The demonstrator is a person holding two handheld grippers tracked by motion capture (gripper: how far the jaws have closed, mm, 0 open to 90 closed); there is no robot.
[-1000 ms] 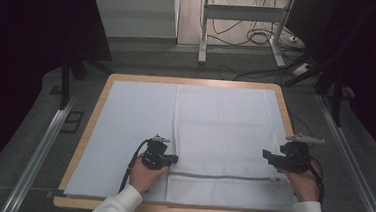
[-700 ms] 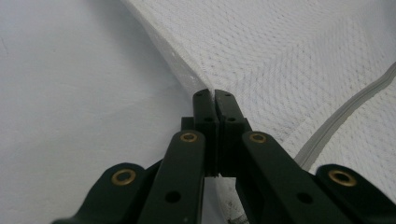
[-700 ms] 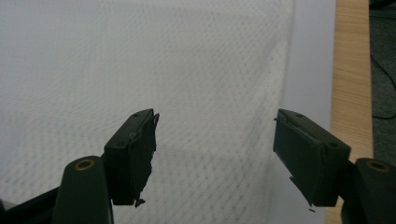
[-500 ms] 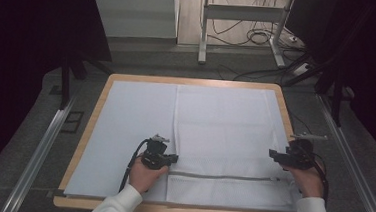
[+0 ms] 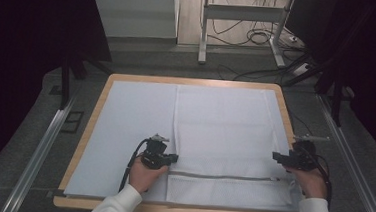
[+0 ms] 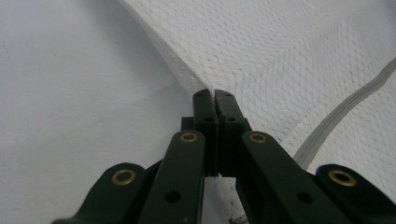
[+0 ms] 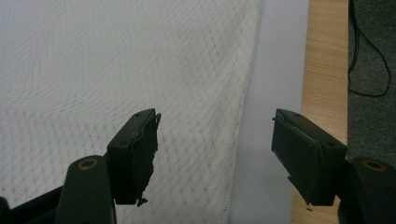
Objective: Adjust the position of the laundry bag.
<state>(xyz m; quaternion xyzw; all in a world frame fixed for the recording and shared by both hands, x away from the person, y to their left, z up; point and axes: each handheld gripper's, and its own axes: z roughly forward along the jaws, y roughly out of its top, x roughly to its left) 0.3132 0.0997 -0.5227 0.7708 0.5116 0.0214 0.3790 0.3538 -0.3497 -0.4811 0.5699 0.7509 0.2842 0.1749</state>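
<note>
Your left gripper (image 5: pixel 171 158) pinches the left edge of the flat white mesh laundry bag (image 5: pixel 224 133) on the pale table cover (image 5: pixel 130 117), but your open right gripper (image 7: pixel 212 140) straddles its right edge, risking a missed pinch.

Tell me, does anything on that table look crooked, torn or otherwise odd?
Nothing is spilled or torn. The white mesh bag lies flat and square. One small oddity: the black pads of the right gripper look frayed at their edges. The left gripper pinches the bag's edge into a slight ridge.
</note>
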